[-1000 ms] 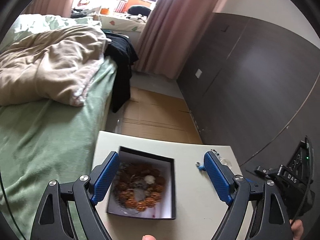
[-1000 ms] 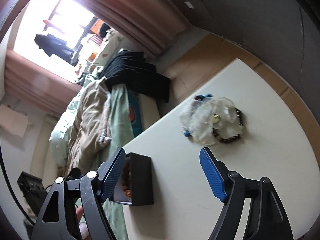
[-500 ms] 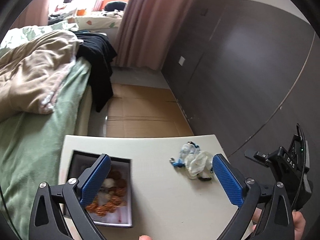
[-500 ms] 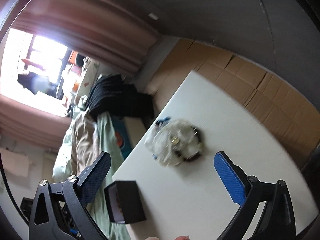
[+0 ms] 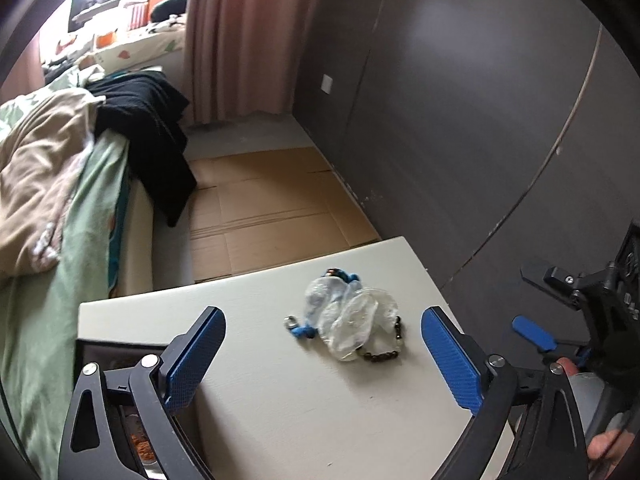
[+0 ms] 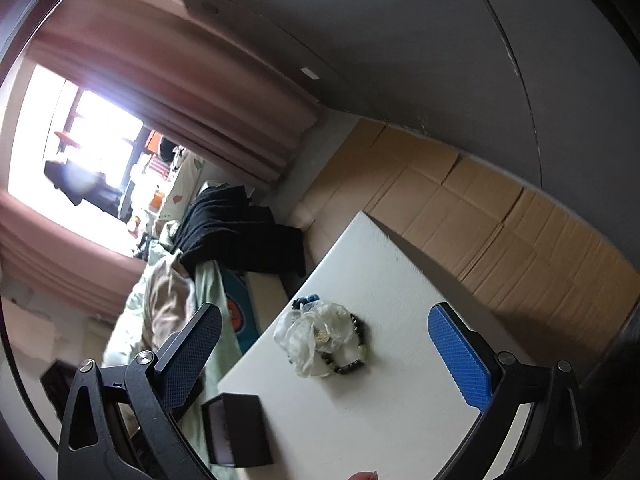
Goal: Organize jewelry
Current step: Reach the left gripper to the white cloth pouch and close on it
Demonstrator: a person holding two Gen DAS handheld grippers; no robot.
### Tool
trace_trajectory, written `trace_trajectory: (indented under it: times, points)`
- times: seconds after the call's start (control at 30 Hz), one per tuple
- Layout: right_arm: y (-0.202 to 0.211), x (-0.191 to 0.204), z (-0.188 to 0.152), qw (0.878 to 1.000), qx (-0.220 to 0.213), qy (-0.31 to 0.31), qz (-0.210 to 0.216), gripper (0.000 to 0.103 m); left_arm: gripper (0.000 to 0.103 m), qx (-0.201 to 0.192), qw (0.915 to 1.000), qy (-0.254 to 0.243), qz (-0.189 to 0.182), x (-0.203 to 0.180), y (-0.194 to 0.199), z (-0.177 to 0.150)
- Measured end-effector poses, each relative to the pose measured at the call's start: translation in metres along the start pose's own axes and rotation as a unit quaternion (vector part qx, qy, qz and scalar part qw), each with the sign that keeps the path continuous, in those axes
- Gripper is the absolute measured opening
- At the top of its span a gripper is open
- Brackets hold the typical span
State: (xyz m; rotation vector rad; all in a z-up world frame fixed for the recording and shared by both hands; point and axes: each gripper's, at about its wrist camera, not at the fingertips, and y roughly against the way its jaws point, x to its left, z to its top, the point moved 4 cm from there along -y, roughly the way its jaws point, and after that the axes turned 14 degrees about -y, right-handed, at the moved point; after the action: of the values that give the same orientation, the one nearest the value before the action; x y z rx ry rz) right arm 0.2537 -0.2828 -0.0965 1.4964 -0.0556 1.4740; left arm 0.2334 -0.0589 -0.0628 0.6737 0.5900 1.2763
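Note:
A heap of clear plastic bags (image 5: 352, 328) with a dark bead bracelet (image 5: 384, 356) and a blue bead piece (image 5: 302, 332) lies on the white table (image 5: 300, 420). My left gripper (image 5: 324, 311) hovers before the heap, its wide jaws closing slightly with nothing between them. A black box (image 5: 120, 360) holding brown beads sits at the table's left, mostly behind the left finger. My right gripper (image 6: 326, 307) stands wide open and empty, framing the same bags (image 6: 316, 336) and bracelet (image 6: 352, 364). The box (image 6: 236, 424) lies lower left.
A bed (image 5: 48, 280) with a green sheet, a beige quilt and black clothing (image 5: 156, 140) runs along the table's left. Flattened cardboard (image 5: 272, 208) covers the floor beyond. Dark wall panels (image 5: 460, 120) stand to the right, and a pink curtain (image 5: 240, 32) hangs at the back.
The left view has swung right, from over the black box to the heap of bags. The right view has shifted so the heap sits between its fingers. Both grippers' jaws stand wider.

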Motion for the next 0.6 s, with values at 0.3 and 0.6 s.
trace_trajectory:
  times: [0.3,0.6]
  points:
    - [0.001,-0.014,0.014,0.999,0.010,0.003,-0.033,0.103,0.073,0.063,0.9979,-0.003,-0.014,-0.015,-0.050,0.005]
    - [-0.010,-0.029,0.017,0.996,0.033,0.005,-0.079,0.103,0.072,0.101,0.9944,-0.032,0.006,-0.027,-0.093,0.001]
